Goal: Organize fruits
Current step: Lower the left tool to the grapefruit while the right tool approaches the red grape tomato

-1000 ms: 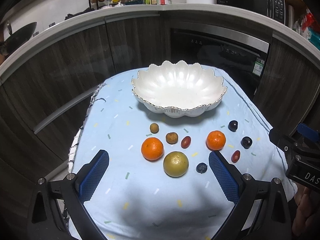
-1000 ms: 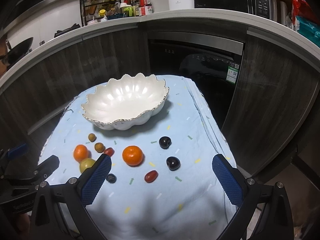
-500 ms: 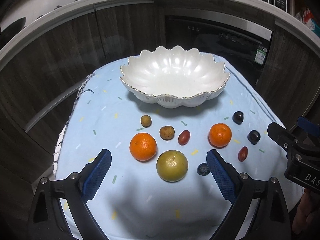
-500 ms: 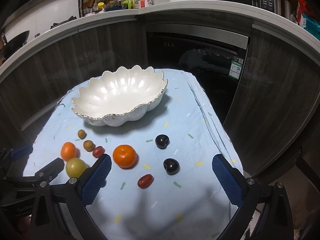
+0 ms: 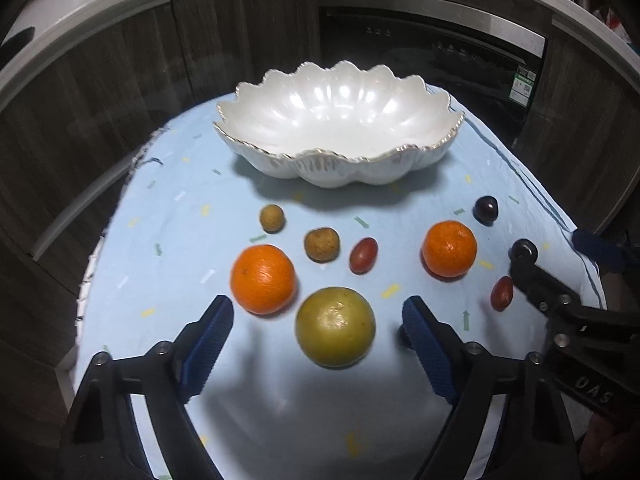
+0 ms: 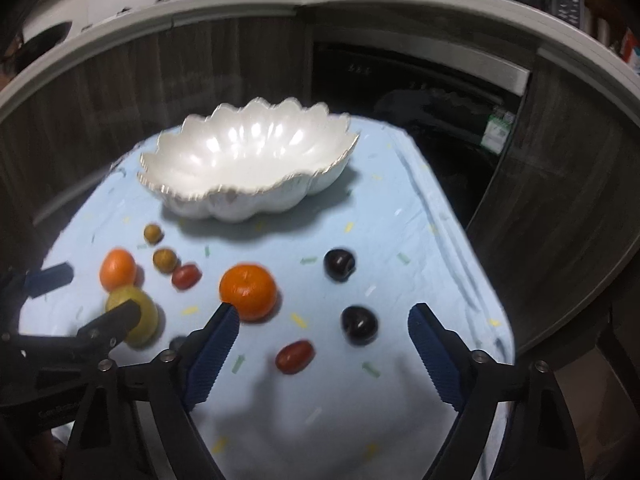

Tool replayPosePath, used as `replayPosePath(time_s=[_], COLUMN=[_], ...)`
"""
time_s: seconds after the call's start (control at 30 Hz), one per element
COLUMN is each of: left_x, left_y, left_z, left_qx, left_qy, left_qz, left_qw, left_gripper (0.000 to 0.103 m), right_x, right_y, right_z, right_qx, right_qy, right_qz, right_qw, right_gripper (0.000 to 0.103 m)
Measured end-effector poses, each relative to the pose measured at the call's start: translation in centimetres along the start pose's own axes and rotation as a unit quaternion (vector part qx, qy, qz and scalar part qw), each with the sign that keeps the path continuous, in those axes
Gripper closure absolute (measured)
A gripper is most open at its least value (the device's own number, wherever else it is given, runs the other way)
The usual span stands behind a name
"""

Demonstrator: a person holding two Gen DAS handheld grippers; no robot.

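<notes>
A white scalloped bowl (image 5: 340,124) (image 6: 244,156) sits empty at the back of a light blue cloth. In front lie several fruits: two oranges (image 5: 263,279) (image 5: 449,249), a yellow-green round fruit (image 5: 335,326), two small brown fruits (image 5: 321,244), red grape tomatoes (image 5: 363,255) (image 6: 294,356) and dark plums (image 6: 359,325) (image 6: 339,264). My left gripper (image 5: 318,334) is open, low over the cloth, with the yellow-green fruit between its fingers. My right gripper (image 6: 324,338) is open, with a tomato and a plum between its fingers.
The cloth-covered table (image 5: 168,208) is small, with edges close on the left, right and front. Dark wood cabinets (image 5: 120,92) and a black oven (image 5: 432,52) stand behind. The right gripper's arm (image 5: 560,312) reaches in by the right edge.
Both grippers have moved down and forward toward the fruit. The left one now straddles the yellow-green fruit; the right one has closed in on the tomato and plum. Both stay open.
</notes>
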State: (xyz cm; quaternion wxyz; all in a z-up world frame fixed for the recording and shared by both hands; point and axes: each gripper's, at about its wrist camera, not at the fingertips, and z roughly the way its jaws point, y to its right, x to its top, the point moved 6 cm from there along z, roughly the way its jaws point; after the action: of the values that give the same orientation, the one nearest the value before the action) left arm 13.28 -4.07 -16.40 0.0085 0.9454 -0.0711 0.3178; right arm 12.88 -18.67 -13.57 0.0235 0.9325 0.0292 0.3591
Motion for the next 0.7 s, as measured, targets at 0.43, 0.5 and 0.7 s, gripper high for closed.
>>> replayPosePath(time_s=[0.43,0.5,0.7], left_x=[-0.8,-0.8,-1.0], left_y=[0.0,0.1,0.2], left_z=[1.8,2.1,2.3], left_qx=[-0.01,-0.013,-0.011], left_qy=[-0.017,-0.022,-0.019], left_qz=[-0.006,-0.005,-0.002], left_qw=[0.9998,0.9997,0.9998], left_gripper=[0.025,0.029,0.03], right_x=[-1.8,-2.0,-2.7], right_y=[-0.6,-0.6,-0.6], right_z=[3.0,3.2,4.1], right_qx=[0.024,0.025,0.03], right_qy=[-0.053,-0.056,-0.075], right_qz=[-0.001,-0.002,0.0], right_qw=[0.998,0.998,0.997], right_gripper=[0.041,0.043,0.054])
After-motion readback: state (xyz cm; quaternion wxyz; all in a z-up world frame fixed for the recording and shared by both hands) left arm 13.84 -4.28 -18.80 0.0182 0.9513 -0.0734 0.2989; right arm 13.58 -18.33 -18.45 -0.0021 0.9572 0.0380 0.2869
